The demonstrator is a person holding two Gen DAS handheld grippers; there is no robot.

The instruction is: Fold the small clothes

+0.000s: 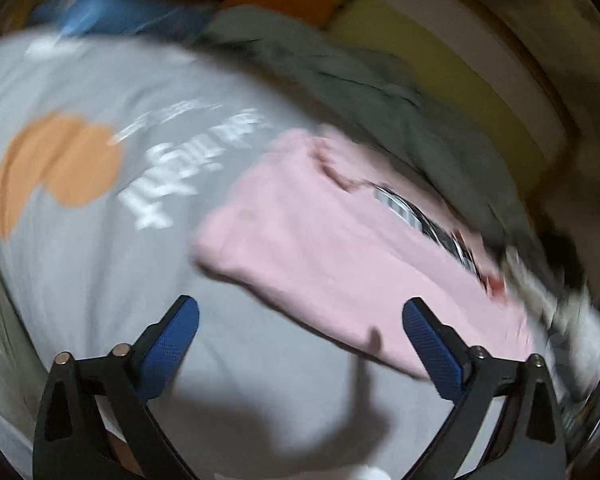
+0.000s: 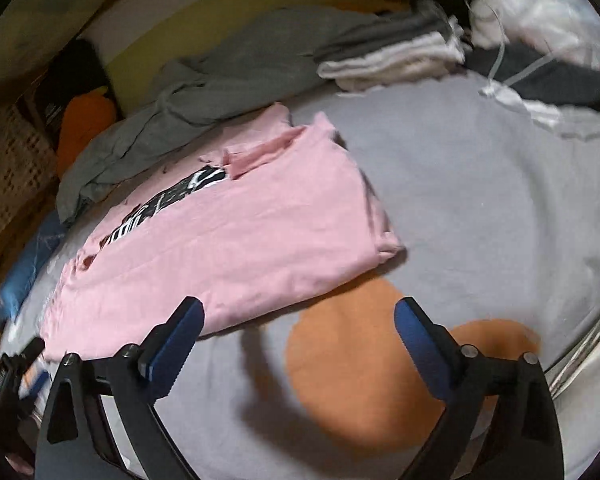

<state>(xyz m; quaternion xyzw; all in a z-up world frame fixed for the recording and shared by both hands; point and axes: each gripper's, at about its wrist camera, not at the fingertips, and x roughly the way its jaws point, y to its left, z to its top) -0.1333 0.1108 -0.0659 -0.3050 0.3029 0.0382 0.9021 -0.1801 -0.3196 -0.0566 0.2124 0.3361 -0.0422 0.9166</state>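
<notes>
The pink shirt [image 2: 227,236] lies partly folded at my eleven o'clock; both my left hand-held gripper [image 1: 300,340] and right hand-held gripper [image 2: 297,340] hang spread, empty. The grey garment [image 2: 219,92] at twelve looks unfolded.

The right gripper [image 2: 297,334] hangs with its jaws wide apart and empty above a grey sheet [image 2: 480,184] with an orange patch [image 2: 360,376], just short of a folded pink shirt [image 2: 235,236], with a rumpled grey garment [image 2: 219,92] and stacked clothes [image 2: 396,56] beyond.
</notes>
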